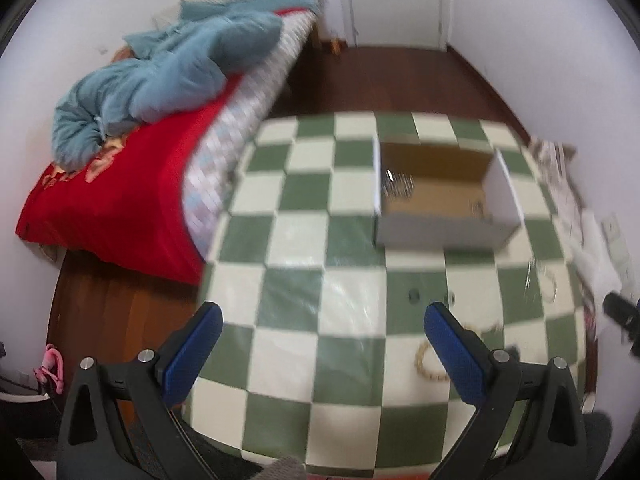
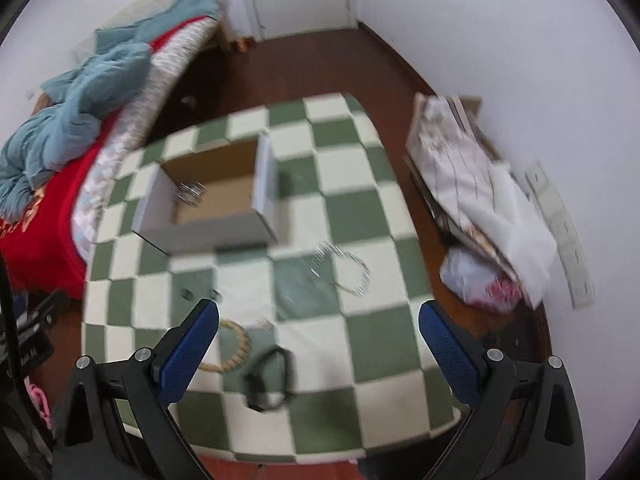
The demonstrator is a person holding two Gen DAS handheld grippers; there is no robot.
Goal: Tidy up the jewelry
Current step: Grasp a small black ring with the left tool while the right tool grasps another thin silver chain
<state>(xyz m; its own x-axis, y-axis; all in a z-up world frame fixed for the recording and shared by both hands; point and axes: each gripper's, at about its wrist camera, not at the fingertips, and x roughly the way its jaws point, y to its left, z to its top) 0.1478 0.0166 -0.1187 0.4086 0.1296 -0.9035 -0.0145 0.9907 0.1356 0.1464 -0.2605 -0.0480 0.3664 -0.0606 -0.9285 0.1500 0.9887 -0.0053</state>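
Note:
An open cardboard box (image 1: 440, 200) (image 2: 216, 196) stands on the green-and-white checkered table (image 1: 320, 280) (image 2: 360, 184), with a silver chain (image 1: 396, 184) (image 2: 190, 194) inside it. On the table lie a silver bracelet (image 2: 352, 270) (image 1: 548, 286), a beige bead bracelet (image 2: 236, 348) (image 1: 424, 364), a black band (image 2: 270, 376) and two small studs (image 1: 414, 295) (image 2: 186, 294). My left gripper (image 1: 324, 344) is open and empty above the table's near side. My right gripper (image 2: 320, 340) is open and empty above the black band and the bracelets.
A bed (image 1: 120, 200) (image 2: 40, 216) with a red cover and a blue quilt (image 1: 160, 76) borders the table's left. Books, papers and bags (image 2: 480, 208) are piled on the brown floor at the right wall. A power strip (image 2: 560, 232) lies by the wall.

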